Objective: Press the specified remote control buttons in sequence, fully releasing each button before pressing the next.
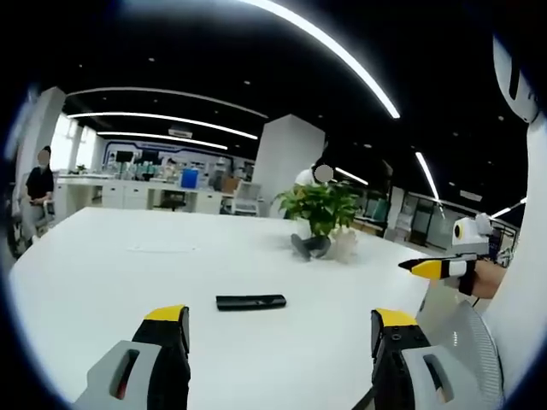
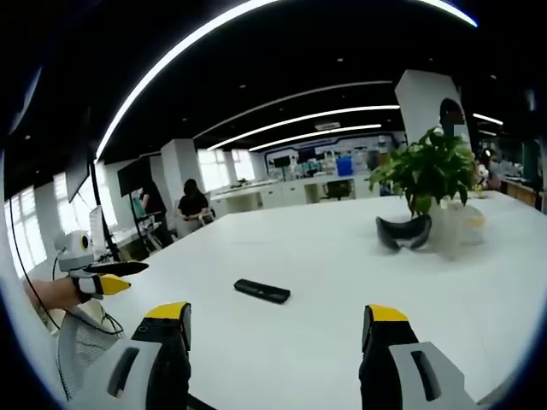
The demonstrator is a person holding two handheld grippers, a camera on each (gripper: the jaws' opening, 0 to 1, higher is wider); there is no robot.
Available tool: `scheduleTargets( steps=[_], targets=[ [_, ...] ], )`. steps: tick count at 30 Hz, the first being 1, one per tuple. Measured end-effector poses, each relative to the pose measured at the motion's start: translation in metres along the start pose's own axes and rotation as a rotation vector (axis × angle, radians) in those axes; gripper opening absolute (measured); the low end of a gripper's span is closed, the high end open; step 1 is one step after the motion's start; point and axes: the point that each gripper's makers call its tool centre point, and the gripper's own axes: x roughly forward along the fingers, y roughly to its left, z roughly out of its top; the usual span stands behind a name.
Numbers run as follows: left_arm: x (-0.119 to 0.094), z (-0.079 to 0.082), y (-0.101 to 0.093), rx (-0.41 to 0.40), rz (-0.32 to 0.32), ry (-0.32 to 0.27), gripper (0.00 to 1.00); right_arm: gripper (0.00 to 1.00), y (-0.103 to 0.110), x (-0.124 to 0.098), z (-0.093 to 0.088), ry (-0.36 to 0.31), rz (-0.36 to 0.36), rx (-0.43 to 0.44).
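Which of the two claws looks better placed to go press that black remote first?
Probably the left gripper: the remote lies close ahead of its open jaws. From the right gripper, the remote looks similarly near, so it's marginal.

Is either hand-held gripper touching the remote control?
No: the remote control lies alone on the white table, beyond the open left hand-held gripper.

Left gripper and right gripper both low, jaws wide apart (nothing held).
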Motion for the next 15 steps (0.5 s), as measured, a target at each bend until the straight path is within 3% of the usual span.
scheduleTargets(
  steps=[11,15],
  targets=[
    [0.021,-0.01,0.006,0.021,-0.041,0.075,0.9,0.81,-0.001,0.005,-0.002,0.013,-0.017,-0.005],
    [0.03,-0.029,0.016,0.052,-0.048,0.204,0.9,0.81,-0.002,0.007,-0.001,0.014,-0.022,-0.009]
  ],
)
